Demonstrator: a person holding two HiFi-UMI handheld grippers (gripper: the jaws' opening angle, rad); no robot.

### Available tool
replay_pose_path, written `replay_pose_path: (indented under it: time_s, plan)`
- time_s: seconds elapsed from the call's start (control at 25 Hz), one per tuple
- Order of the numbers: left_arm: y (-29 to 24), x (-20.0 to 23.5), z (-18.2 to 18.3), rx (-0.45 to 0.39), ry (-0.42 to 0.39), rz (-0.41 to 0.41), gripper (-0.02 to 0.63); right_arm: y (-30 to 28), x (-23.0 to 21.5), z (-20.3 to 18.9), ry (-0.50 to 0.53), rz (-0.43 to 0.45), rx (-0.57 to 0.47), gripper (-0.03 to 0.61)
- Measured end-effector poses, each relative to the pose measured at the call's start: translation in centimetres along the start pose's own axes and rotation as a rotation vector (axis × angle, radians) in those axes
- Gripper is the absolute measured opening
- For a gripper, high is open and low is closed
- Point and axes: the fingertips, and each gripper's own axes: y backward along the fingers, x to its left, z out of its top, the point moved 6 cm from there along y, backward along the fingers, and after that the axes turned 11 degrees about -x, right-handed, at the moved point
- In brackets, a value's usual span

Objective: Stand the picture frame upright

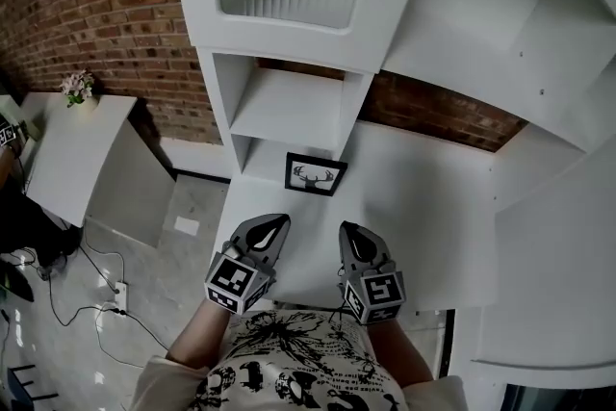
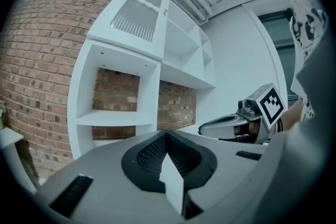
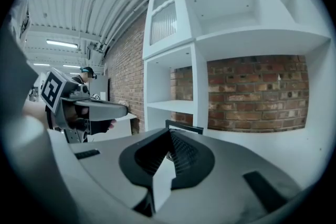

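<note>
Upright black rectangular picture frame, left hand-held gripper, right hand-held gripper — pressed together

picture frame mostly hidden behind the right tongs.

1. A red brick wall runs behind tall white open shelving.
2. The white surface adjoins it.
3. A white side table holds potted flowers.
4. Cables trail over the pale floor.
</note>
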Motion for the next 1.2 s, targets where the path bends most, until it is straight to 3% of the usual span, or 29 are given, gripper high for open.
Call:
replay_pose_path:
  time_s: [0.56,0.76,1.2]
  plan:
    - [1.1,0.3,1.3,-0.049,0.022,0.049,0.006,0.6,0.6,0.4,0.037,0.01,-0.026,-0.002]
    - [1.2,0.3,0.7,-0.006,0.0,0.057,0.005,0.8,0.4,0.4,0.036,-0.006,-0.033,-0.002]
    - [0.7,0.8,0.7,-0.021,0.021,0.064,0.006,0.1,0.4,0.5,0.04,0.008,-0.028,-0.002]
